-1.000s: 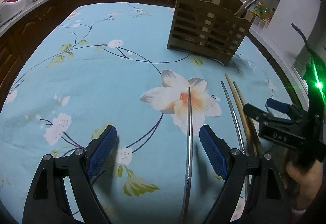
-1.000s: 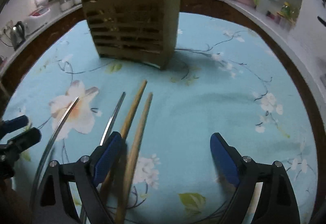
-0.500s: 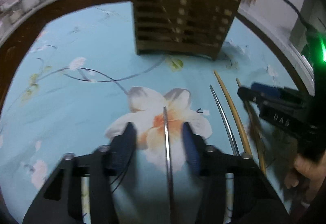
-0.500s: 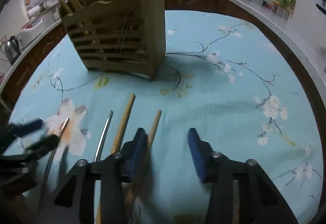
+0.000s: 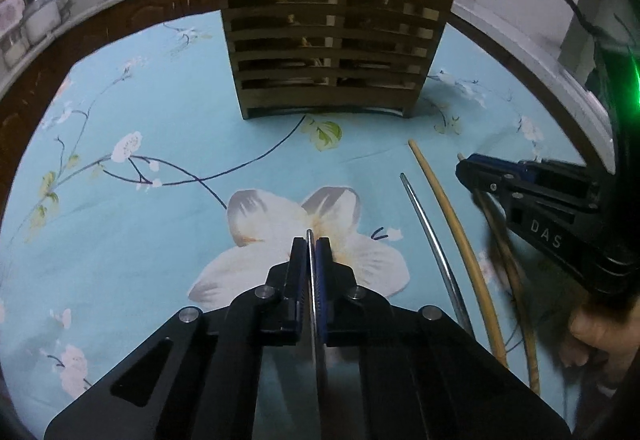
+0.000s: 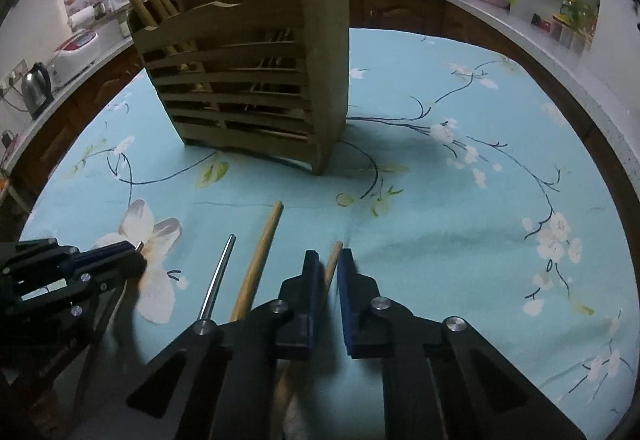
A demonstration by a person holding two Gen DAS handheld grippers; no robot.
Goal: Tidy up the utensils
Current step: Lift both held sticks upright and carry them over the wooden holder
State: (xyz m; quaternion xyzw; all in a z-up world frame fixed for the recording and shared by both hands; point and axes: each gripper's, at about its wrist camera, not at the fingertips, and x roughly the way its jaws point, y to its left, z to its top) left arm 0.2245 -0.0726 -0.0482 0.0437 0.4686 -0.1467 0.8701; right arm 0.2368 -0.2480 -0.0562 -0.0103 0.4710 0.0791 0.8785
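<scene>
Both tongs just closed: left tongs (image 5: 311,252) pinch steel chopstick (image 5: 310,240), right tongs (image 6: 326,268) pinch wooden chopstick (image 6: 333,260); both sticks point lengthwise toward wooden holder (image 5: 332,40) ahead.

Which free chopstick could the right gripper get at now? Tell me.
Probably neither yet: the right gripper is shut on a wooden chopstick. The loose wooden chopstick and metal chopstick lie unobstructed beside it.

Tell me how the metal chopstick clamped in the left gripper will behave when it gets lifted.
The metal chopstick looks thin, smooth and polished, so it may slip or pivot between the left gripper pads. It is probably stiff and light. Gripped near one end, its long free length could droop.
</scene>
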